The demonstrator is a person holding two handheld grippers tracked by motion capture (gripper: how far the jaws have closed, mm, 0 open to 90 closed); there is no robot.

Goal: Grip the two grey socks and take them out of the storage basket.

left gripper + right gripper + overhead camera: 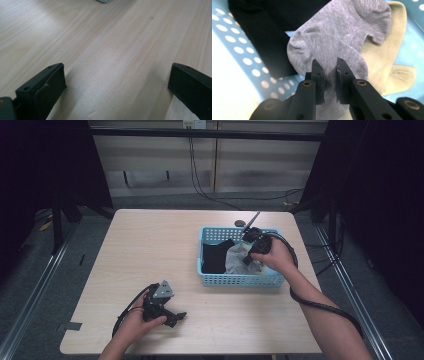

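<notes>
One hand (274, 257) angled into basket (240, 280), fingers (318, 75) seemingly pinching grey sock (337, 37)

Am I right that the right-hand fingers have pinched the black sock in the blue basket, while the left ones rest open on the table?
Not quite: the right gripper is pinching the grey sock, not the black sock beside it, as the right gripper view shows. The rest holds: blue basket, left gripper open on the table.

A pale wooden table (150, 250) stands on a grey floor (45, 270) — dark frame legs (57, 220) at its left. Behind it runs a beige wall (260, 165), with black cables (200, 185) hanging down it and trailing across the floor. A metal rail (30, 290) lies along the left — another rail (350, 280) along the right.
</notes>
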